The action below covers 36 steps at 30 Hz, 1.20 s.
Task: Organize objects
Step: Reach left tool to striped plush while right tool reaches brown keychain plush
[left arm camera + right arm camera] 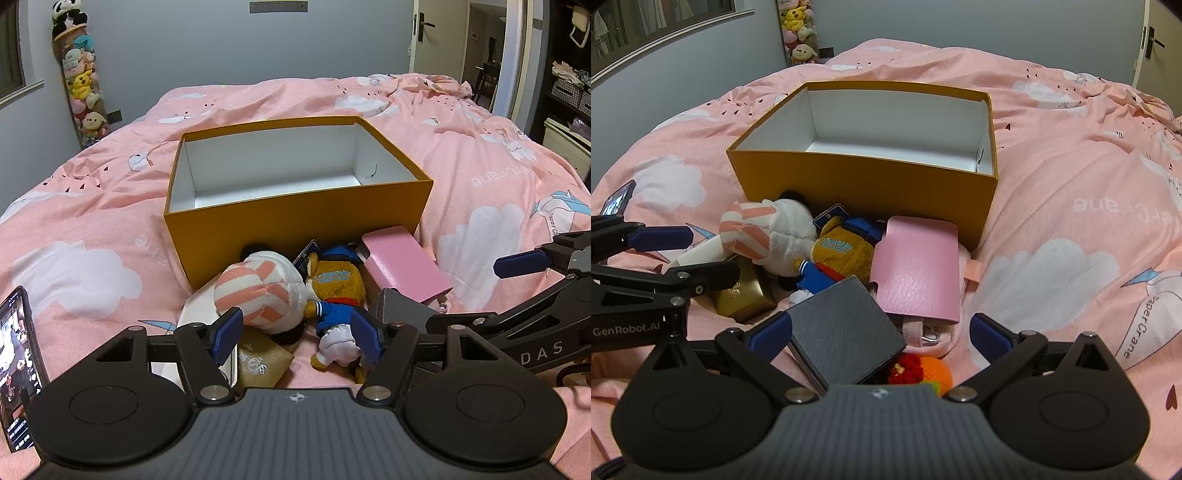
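An open, empty yellow box (295, 225) (864, 184) stands on the pink bed. In front of it lies a pile: a white plush with a pink-striped cap (258, 291) (768, 232), a brown bear plush in blue (334, 291) (842, 254), a pink case (402, 269) (916, 269), a dark grey box (842, 332), a gold box (260, 360) (742, 295) and an orange knitted toy (923, 371). My left gripper (297, 336) is open around the plushes' near ends. My right gripper (882, 334) is open, with the grey box between its fingers.
A phone (18, 365) with a lit screen lies at the left on the bed. A white flat item (199, 314) lies under the plush. A tall holder of soft toys (83, 88) stands against the far wall. A door (436, 37) is at the back right.
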Each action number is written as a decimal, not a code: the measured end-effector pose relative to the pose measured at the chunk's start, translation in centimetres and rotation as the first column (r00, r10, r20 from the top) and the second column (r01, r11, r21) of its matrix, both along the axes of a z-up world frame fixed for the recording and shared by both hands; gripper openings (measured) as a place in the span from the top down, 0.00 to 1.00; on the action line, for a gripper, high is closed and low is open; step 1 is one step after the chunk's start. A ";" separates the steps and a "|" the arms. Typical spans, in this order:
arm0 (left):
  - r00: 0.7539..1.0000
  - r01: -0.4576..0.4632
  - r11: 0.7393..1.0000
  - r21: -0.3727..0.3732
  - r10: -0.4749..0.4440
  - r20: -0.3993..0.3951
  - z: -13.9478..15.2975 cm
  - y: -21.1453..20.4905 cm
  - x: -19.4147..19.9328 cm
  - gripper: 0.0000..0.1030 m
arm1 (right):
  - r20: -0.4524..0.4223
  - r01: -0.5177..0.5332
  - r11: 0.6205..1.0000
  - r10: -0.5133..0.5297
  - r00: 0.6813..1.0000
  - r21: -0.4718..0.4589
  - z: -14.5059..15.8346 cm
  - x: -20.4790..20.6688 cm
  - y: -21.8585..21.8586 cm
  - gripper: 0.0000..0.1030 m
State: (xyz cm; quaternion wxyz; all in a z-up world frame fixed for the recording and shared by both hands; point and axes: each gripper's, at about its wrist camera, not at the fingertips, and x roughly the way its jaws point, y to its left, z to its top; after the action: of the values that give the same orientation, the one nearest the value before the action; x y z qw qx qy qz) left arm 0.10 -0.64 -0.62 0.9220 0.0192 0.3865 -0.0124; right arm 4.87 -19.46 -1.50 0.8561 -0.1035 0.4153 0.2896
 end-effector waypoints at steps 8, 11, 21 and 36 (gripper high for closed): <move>1.000 0.000 1.000 -0.001 0.000 -0.001 -0.1 0.0 0.0 0.24 | -0.002 -0.005 1.000 0.005 1.000 -0.004 -0.1 0.0 0.1 0.01; 1.000 0.002 1.000 -0.004 -0.002 -0.002 -0.1 0.0 0.0 0.24 | -0.002 -0.005 1.000 0.005 1.000 -0.003 -0.1 0.0 0.1 0.01; 1.000 0.014 0.999 -0.033 -0.015 -0.026 -0.1 0.6 0.3 0.24 | -0.020 -0.004 1.000 0.004 1.000 0.016 -0.1 0.3 0.0 0.01; 0.993 -0.026 0.996 -0.081 0.017 -0.113 0.3 5.4 2.8 0.35 | -0.057 -0.155 0.988 0.155 0.986 0.001 0.4 3.0 2.9 0.29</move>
State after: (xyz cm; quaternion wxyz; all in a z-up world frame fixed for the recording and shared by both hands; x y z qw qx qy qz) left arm 2.90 4.73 -0.35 0.8988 -0.0240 0.4372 -0.0195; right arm 7.84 -16.52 -1.14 0.8186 -0.1288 0.4307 0.3575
